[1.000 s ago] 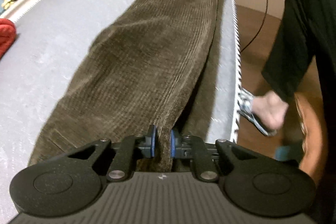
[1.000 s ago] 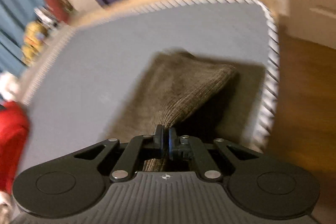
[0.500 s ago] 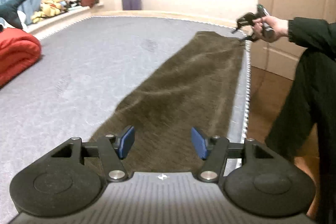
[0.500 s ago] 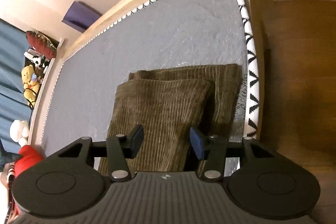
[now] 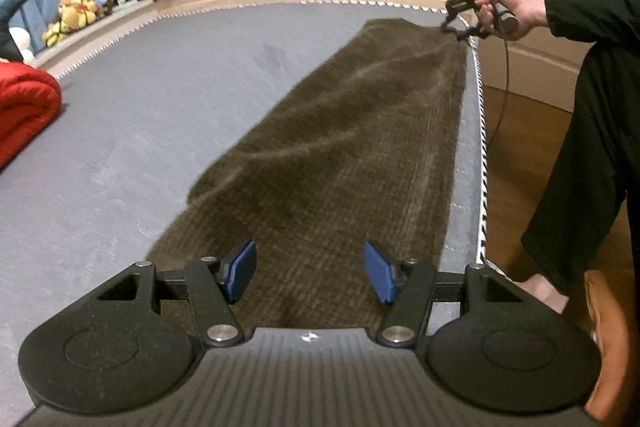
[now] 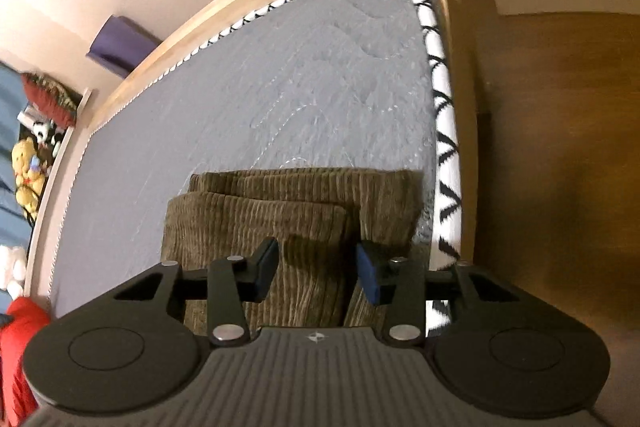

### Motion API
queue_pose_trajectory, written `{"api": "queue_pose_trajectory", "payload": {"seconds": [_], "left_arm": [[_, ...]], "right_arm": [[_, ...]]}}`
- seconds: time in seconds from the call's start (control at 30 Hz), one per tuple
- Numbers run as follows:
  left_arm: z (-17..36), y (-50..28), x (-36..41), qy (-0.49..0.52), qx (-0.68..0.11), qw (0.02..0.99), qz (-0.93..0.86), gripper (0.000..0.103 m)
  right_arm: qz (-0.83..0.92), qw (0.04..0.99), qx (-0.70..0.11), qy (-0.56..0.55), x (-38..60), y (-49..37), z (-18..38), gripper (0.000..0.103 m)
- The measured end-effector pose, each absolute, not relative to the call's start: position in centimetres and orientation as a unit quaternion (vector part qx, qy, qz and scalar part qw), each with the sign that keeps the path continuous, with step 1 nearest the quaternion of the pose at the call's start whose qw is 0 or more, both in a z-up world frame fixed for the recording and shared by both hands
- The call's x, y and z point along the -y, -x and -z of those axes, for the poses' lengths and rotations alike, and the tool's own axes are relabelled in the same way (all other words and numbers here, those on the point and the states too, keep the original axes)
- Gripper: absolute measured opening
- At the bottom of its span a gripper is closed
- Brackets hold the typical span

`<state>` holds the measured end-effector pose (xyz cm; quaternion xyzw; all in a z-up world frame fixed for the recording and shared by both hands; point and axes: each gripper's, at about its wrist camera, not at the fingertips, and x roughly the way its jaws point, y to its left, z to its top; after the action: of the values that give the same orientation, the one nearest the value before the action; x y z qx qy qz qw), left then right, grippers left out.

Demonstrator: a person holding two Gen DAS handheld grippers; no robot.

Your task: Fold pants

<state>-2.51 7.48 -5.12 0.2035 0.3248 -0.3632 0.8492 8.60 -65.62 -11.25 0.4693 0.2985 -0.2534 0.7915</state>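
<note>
Both grippers, left [image 5: 310,273] and right [image 6: 316,273], have let go and are hovering, jaws apart, over the brown corduroy pants [image 5: 340,155] lying along the grey mattress [image 5: 160,115] edge.

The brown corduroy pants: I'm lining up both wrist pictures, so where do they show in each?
Left wrist: pants run lengthwise up the centre, from the open left gripper to the far right gripper.
Right wrist: leg ends lie low centre.
Shared landmark: the mattress's black-and-white zigzag edge.
</note>
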Motion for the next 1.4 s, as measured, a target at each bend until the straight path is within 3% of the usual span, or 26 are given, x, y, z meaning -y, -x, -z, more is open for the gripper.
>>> {"api": "queue_pose_trajectory", "payload": {"seconds": [0.03,0.07,0.1,0.13,0.37,0.53,0.6,0.63,0.7,0.9,1.03,1.13,1.27,1.4], "left_arm": [[5.4,2.4,-7.3,-0.203,-0.330,0.847,0.364,0.065],[5.7,2.4,-7.1,-0.202,-0.333,0.846,0.365,0.065],[5.9,2.4,-7.0,-0.201,-0.336,0.844,0.366,0.065],[6.0,2.3,-7.0,-0.202,-0.339,0.843,0.366,0.065],[5.6,1.2,-7.9,-0.178,-0.345,0.855,0.345,0.063],[7.2,0.8,-8.1,-0.214,-0.399,0.829,0.329,0.063],[8.3,0.6,-8.8,-0.223,-0.445,0.804,0.325,0.063],[9.1,0.7,-9.1,-0.235,-0.467,0.788,0.324,0.063],[9.1,1.6,-9.8,-0.259,-0.460,0.782,0.333,0.061],[7.9,1.8,-10.9,-0.258,-0.462,0.779,0.337,0.059],[6.7,2.0,-11.5,-0.246,-0.422,0.811,0.322,0.060],[5.0,-0.1,-13.9,-0.173,-0.392,0.865,0.261,0.066],[4.4,-2.5,-16.6,-0.104,-0.380,0.901,0.183,0.067],[4.4,-2.8,-16.6,-0.115,-0.365,0.908,0.171,0.067]], "right_arm": [[0.249,0.797,-0.302,-0.461,65.6,-8.9,11.4,0.044],[0.249,0.801,-0.303,-0.451,65.6,-9.2,11.5,0.035],[0.250,0.805,-0.304,-0.444,65.6,-9.3,11.3,0.018],[0.242,0.809,-0.302,-0.442,65.6,-9.5,11.2,0.014],[0.309,0.837,-0.238,-0.385,64.6,-7.5,6.0,0.011],[0.333,0.805,-0.320,-0.373,65.9,-8.3,10.0,0.014],[0.350,0.806,-0.312,-0.362,65.9,-8.1,9.2,0.027],[0.360,0.807,-0.300,-0.359,65.8,-7.8,8.6,0.029],[0.375,0.821,-0.264,-0.341,65.3,-7.4,6.9,0.045],[0.257,0.891,-0.215,-0.308,61.8,-10.0,4.7,0.046],[0.163,0.907,-0.263,-0.285,57.5,-14.5,6.4,0.047],[0.135,0.906,-0.296,-0.270,54.8,-17.8,7.8,0.047],[0.136,0.900,-0.318,-0.265,52.8,-21.4,9.2,0.047],[0.164,0.888,-0.336,-0.268,51.8,-23.9,11.1,0.047]]}}
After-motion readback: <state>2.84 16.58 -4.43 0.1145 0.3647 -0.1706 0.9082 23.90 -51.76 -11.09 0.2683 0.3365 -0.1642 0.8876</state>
